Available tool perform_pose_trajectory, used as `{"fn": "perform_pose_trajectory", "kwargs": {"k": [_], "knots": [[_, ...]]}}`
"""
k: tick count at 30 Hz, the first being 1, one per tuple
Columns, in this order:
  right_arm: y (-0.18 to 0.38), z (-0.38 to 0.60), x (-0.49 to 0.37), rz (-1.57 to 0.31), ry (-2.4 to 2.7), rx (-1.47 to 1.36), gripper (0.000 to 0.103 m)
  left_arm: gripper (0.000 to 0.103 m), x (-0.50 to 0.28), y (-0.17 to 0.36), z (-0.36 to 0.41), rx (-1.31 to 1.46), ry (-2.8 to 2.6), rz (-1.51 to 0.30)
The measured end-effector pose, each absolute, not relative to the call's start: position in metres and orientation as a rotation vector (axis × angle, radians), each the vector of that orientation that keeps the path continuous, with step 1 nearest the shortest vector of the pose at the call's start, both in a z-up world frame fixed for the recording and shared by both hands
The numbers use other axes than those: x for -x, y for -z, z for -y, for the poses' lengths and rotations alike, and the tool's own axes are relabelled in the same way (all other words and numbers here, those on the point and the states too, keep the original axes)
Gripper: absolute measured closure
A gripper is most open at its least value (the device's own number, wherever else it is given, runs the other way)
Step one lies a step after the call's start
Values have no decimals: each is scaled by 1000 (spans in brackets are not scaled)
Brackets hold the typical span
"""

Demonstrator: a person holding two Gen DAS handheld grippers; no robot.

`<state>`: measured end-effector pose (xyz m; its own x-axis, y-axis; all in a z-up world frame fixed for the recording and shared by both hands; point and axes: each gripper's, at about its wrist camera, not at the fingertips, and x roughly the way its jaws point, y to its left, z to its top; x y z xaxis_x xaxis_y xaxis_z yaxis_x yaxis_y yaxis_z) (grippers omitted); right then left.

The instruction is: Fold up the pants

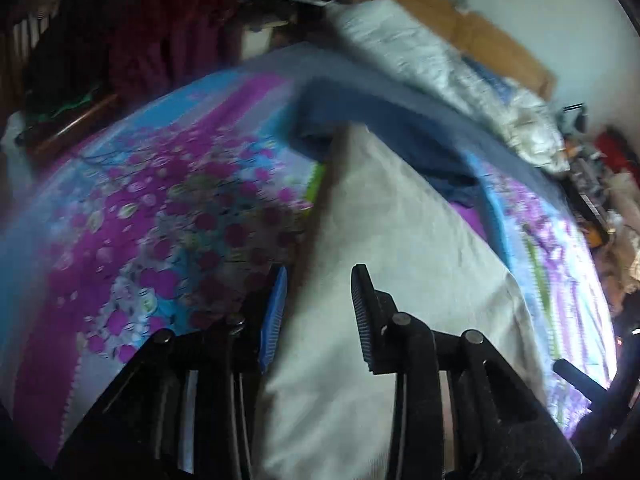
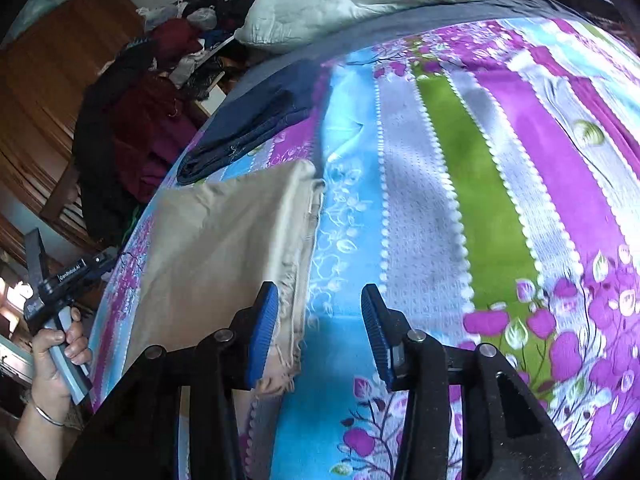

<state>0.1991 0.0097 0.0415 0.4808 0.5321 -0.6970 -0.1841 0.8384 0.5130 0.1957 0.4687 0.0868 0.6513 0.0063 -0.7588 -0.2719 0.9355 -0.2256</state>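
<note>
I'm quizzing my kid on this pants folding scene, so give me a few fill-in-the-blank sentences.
1. The beige pants lie on a floral ____.
2. The folded pile beyond them is dark ____.
3. The right gripper has its jaws ____.
4. The left gripper hovers over the ____ pants.

Missing: bedsheet; blue; open; beige

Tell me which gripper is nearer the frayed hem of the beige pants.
Right. The right gripper hangs open with its left finger right beside the frayed hem. The left gripper is open over the plain middle of the beige pants, no hem in its view.
</note>
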Motion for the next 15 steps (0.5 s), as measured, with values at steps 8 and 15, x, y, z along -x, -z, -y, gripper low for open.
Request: {"fn": "perform_pose_trajectory", "kwargs": {"k": [8, 15], "knots": [[-44, 5, -72, -948, -485, -253, 55, 67, -92, -55, -434, 235, 28, -868], [-42, -51, -2, -923, -704, -273, 56, 52, -11, -44, -387, 292, 110, -859]]}}
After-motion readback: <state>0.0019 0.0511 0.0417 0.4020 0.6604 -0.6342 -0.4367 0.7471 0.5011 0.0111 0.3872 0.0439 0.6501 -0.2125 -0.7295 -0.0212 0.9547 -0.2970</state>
